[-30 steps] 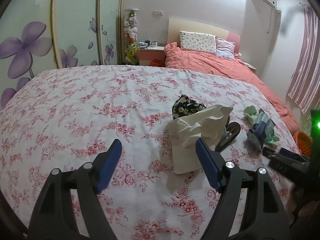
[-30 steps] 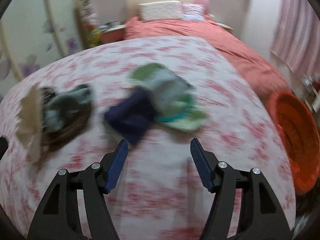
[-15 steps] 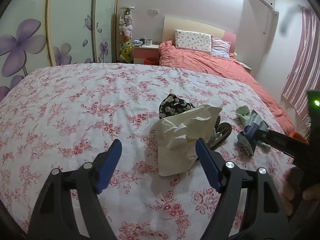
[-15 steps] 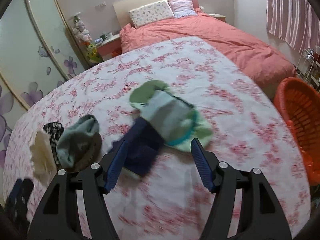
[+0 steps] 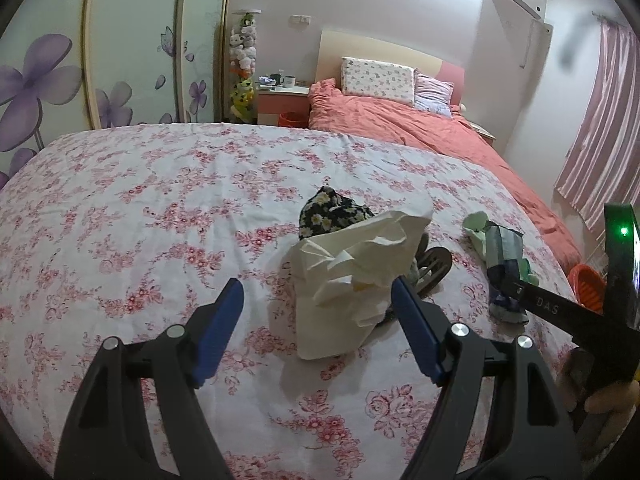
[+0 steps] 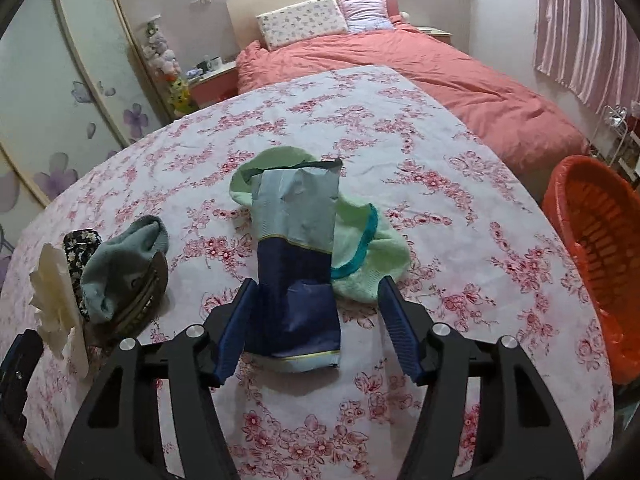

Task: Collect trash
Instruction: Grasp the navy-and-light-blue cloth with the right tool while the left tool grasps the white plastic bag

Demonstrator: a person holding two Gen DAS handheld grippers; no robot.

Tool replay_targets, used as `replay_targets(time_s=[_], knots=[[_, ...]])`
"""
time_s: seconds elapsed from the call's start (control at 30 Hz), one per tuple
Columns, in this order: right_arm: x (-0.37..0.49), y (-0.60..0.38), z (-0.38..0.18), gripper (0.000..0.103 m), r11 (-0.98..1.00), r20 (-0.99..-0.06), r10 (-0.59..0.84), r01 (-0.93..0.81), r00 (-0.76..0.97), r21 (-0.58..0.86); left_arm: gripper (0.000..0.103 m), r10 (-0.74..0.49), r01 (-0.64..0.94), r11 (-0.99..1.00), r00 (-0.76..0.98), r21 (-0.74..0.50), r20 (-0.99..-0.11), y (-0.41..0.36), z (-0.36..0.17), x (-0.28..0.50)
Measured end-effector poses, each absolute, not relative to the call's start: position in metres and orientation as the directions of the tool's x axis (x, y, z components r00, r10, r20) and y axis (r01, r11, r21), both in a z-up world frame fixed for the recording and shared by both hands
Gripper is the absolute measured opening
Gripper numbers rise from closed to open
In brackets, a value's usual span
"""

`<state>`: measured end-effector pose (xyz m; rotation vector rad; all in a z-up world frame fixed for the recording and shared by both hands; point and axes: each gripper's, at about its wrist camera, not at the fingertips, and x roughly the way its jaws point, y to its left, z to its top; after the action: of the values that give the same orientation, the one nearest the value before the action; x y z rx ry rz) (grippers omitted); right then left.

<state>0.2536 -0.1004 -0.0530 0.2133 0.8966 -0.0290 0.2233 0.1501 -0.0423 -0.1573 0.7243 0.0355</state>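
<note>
Right claw [image 6: 314,320] closing around blue wrapper [image 6: 296,276], not yet gripping; left claw [image 5: 316,320] open; next, lift toward orange basket [image 6: 596,248].

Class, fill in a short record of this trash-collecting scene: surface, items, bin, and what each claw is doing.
surface: floral bedspread
items: blue and grey wrapper lying on a green sock; crumpled white paper; teal sock; dark floral cloth
bin: orange basket at the bedspread's right edge
left claw: open, paper just beyond it, nothing gripped
right claw: closing around the wrapper, pads not yet pressing it
</note>
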Motion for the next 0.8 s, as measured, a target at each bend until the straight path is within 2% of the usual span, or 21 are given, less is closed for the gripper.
replay_targets(time_s=[0.27, 0.3, 0.33, 0.43, 0.47, 0.57, 0.67, 0.73, 0.8], knots=[[0.246, -0.088, -0.051, 0.052, 0.988, -0.774, 0.084, 0.049, 0.628, 0.147, 0.075, -0.029, -0.084, 0.987, 0.751, -0.138, -0.660, 0.148, -0.042, 0.227], [0.244, -0.086, -0.051, 0.049, 0.989, -0.773, 0.083, 0.042, 0.628, 0.140, 0.075, -0.029, -0.083, 0.987, 0.751, -0.138, -0.660, 0.147, -0.042, 0.227], [0.243, -0.083, -0.051, 0.040, 0.990, -0.772, 0.087, 0.029, 0.630, 0.135, 0.074, -0.030, -0.083, 0.987, 0.750, -0.139, -0.660, 0.147, -0.042, 0.228], [0.237, -0.082, -0.051, 0.030, 0.992, -0.776, 0.079, 0.023, 0.625, 0.120, 0.073, -0.035, -0.078, 0.987, 0.751, -0.142, -0.659, 0.145, -0.042, 0.230], [0.234, -0.084, -0.051, 0.030, 0.991, -0.776, 0.088, 0.021, 0.625, 0.129, 0.072, -0.038, -0.073, 0.988, 0.748, -0.139, -0.662, 0.144, -0.043, 0.232], [0.227, -0.094, -0.050, 0.025, 0.988, -0.772, 0.098, 0.030, 0.628, 0.149, 0.067, -0.042, -0.073, 0.988, 0.733, -0.139, -0.679, 0.143, -0.049, 0.240], [0.221, -0.104, -0.048, 0.022, 0.987, -0.768, 0.093, 0.043, 0.634, 0.156, 0.057, -0.054, -0.066, 0.987, 0.721, -0.145, -0.691, 0.141, -0.055, 0.249], [0.217, -0.110, -0.046, 0.019, 0.987, -0.765, 0.091, 0.048, 0.638, 0.157, 0.046, -0.061, -0.057, 0.988, 0.720, -0.146, -0.691, 0.140, -0.058, 0.253], [0.214, -0.115, -0.044, 0.019, 0.986, -0.762, 0.091, 0.051, 0.641, 0.161, 0.044, -0.068, -0.051, 0.987, 0.725, -0.152, -0.685, 0.140, -0.058, 0.254]])
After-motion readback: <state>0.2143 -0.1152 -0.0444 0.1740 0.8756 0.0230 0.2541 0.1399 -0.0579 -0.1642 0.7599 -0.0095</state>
